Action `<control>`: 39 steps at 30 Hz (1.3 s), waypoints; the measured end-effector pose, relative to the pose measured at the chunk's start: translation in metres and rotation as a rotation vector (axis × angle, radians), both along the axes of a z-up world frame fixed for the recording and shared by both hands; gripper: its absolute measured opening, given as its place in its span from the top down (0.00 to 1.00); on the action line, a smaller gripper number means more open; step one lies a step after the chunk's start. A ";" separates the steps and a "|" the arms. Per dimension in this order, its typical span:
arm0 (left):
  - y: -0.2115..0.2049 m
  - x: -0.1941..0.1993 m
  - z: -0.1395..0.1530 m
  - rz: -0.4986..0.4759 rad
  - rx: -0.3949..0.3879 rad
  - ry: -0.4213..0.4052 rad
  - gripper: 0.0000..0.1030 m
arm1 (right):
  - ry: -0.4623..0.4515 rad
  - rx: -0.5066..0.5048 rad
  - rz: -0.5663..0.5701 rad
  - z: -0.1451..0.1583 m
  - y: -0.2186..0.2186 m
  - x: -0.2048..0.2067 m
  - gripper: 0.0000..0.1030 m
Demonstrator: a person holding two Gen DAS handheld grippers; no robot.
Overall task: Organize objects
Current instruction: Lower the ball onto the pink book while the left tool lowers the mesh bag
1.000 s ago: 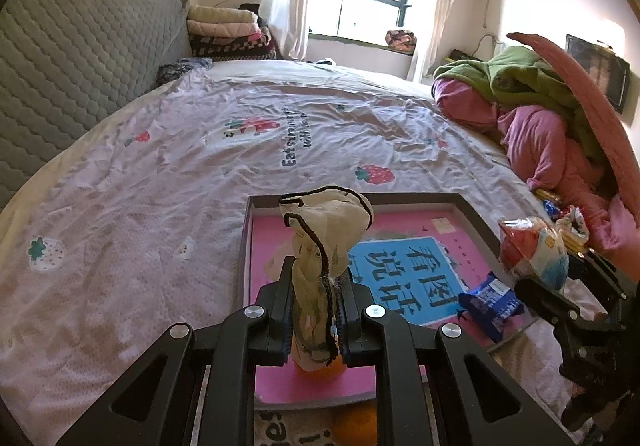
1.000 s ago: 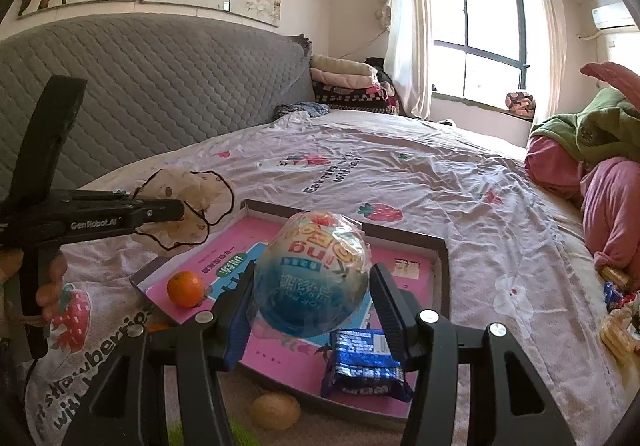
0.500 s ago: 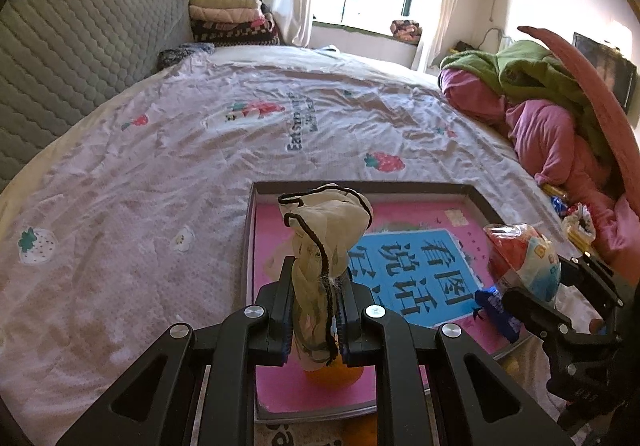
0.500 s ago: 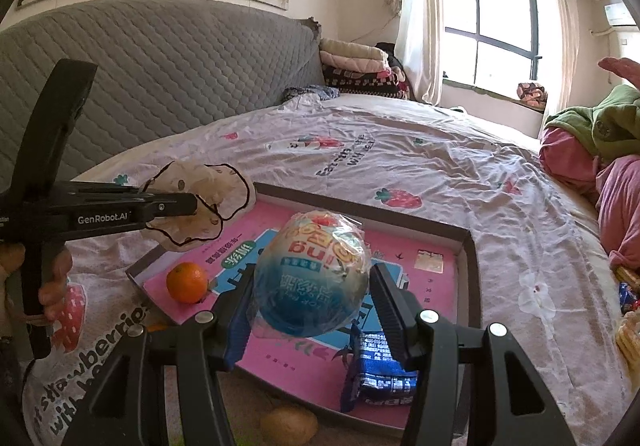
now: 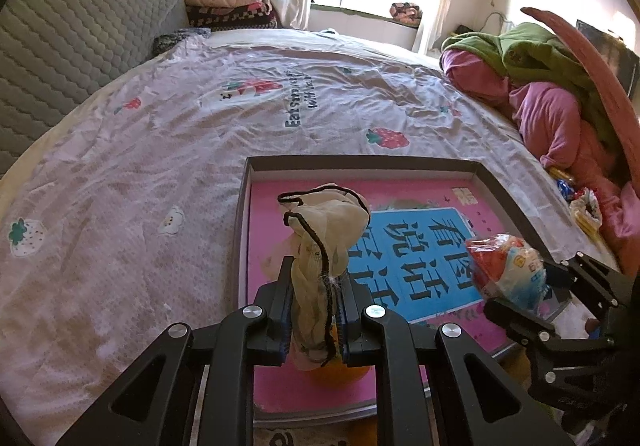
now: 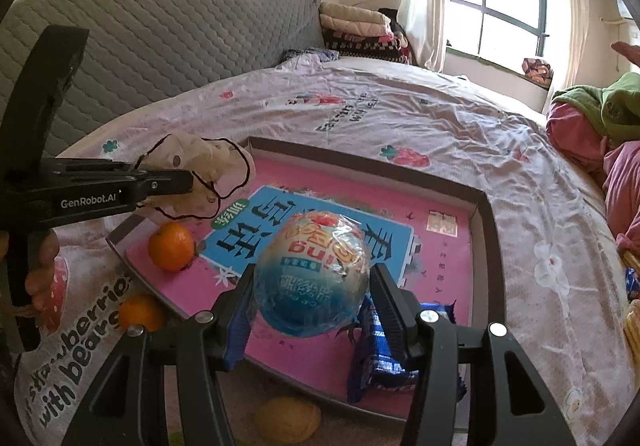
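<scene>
My left gripper [image 5: 314, 306] is shut on a beige sheer cloth [image 5: 324, 221] with dark trim, held over the near left corner of a shallow pink-lined tray [image 5: 360, 161]. In the right wrist view that cloth [image 6: 200, 161] hangs above an orange [image 6: 172, 246] lying in the tray [image 6: 490, 246]. My right gripper [image 6: 312, 278] is shut on a round wrapped snack ball [image 6: 316, 270], blue below and red-orange on top, above the tray's near side. A blue snack packet [image 6: 380, 366] lies in the tray under the right finger.
A second orange [image 6: 140, 312] and a yellowish fruit [image 6: 288, 420] lie on the strawberry-print bedsheet [image 5: 160, 149] just outside the tray. Pink and green bedding [image 5: 540, 93] is piled at the right, with small packets [image 5: 584, 205] beside it. A grey headboard [image 6: 160, 45] runs along the left.
Both grippers have sunk and tipped down toward the tray, which now looks larger and closer. The cloth and the snack ball stay gripped.
</scene>
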State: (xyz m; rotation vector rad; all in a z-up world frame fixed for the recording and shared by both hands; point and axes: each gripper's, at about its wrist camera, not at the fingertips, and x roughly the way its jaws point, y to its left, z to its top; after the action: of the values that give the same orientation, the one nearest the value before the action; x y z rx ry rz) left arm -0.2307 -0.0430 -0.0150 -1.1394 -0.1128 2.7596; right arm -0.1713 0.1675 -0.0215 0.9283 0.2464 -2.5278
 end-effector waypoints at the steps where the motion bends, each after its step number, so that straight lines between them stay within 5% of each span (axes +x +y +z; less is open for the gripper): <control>1: 0.000 0.000 0.000 0.000 -0.004 -0.001 0.83 | -0.005 0.000 0.007 -0.001 -0.001 0.000 0.46; 39: 0.001 -0.006 -0.017 -0.020 -0.028 -0.051 0.80 | -0.060 0.047 0.017 -0.018 -0.009 -0.003 0.46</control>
State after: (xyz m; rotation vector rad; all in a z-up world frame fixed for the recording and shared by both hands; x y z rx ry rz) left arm -0.2369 -0.0418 -0.0323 -1.2116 -0.0692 2.7240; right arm -0.1742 0.1581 -0.0395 1.0136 0.2955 -2.4840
